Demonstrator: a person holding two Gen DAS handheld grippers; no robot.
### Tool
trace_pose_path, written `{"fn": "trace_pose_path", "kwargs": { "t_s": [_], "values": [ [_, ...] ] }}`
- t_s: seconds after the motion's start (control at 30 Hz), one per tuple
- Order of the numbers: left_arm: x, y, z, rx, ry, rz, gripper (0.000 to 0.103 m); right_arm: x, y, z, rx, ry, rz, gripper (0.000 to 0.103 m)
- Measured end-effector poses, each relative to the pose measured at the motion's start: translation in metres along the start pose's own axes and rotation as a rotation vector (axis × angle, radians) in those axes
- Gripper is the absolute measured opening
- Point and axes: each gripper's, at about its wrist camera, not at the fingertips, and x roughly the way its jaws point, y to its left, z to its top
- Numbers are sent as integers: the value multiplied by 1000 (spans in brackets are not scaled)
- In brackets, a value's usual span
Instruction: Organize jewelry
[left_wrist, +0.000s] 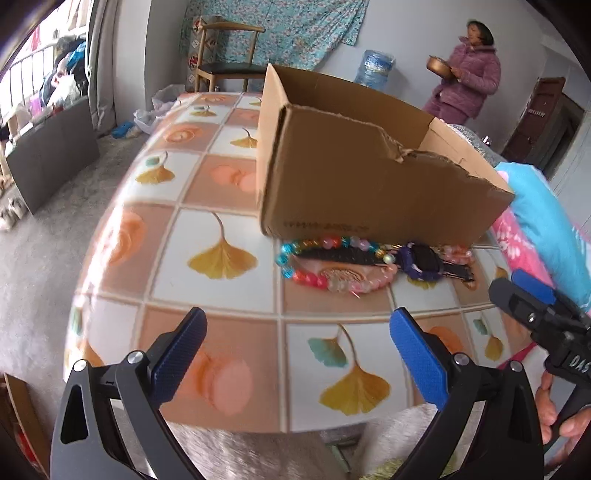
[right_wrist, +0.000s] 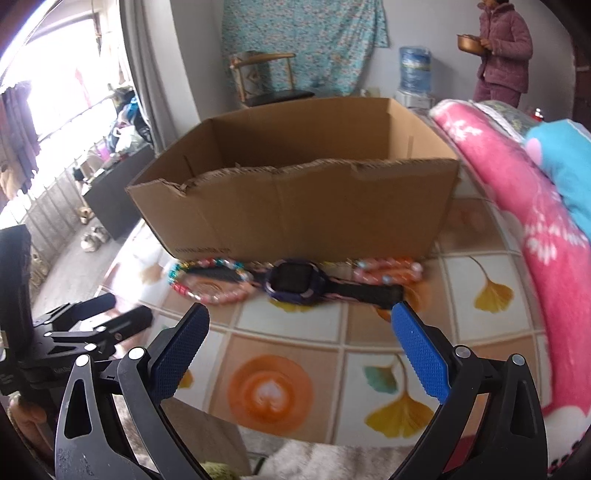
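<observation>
Both the left gripper and the right gripper are hovering with jaws spread wide, holding nothing. The watch and bead bracelets are lying on the table, touching the cardboard box. Sorting appears not yet begun.

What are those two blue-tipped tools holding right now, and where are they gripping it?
Nothing. Both the left tool and the right tool are open and empty above the table. The watch and bead bracelets lie untouched beside the cardboard box.
</observation>
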Motion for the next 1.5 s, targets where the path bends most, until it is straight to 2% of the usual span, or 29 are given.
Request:
{"fn": "trace_pose_path", "kwargs": {
  "t_s": [0.07,0.2,0.27,0.37,0.43,0.57,0.73,0.9,0.97,1.07,1.1,1.13,1.27,1.5],
  "values": [
    [2,-3,6,32,-7,27,97,10,8,6,-10,15,38,82],
    [7,0,14,53,-26,26,96,28,20,11,-36,51,82,66],
    [11,3,18,57,-28,18,88,37,23,12,-46,74,98,54],
    [18,7,24,66,-21,3,72,49,28,15,-62,105,116,43],
    [24,10,27,73,-6,-15,62,55,32,16,-80,121,121,39],
    [37,15,31,71,24,-49,52,66,41,20,-123,150,112,30],
    [50,18,33,54,61,-63,47,75,45,23,-141,188,85,25],
    [54,17,34,66,52,-51,40,80,53,24,-171,199,51,21],
    [54,16,34,78,47,-34,36,78,58,23,-197,191,19,14],
    [55,14,32,103,38,-10,23,79,68,24,-212,182,0,9],
    [54,13,32,108,39,-19,15,78,70,22,-214,181,2,7],
    [54,13,31,107,41,-36,11,76,71,22,-216,181,4,7],
    [51,8,27,132,30,-23,9,64,75,19,-213,176,22,7],
    [27,11,23,114,36,-42,9,38,67,13,-224,173,60,7]
  ]
}}
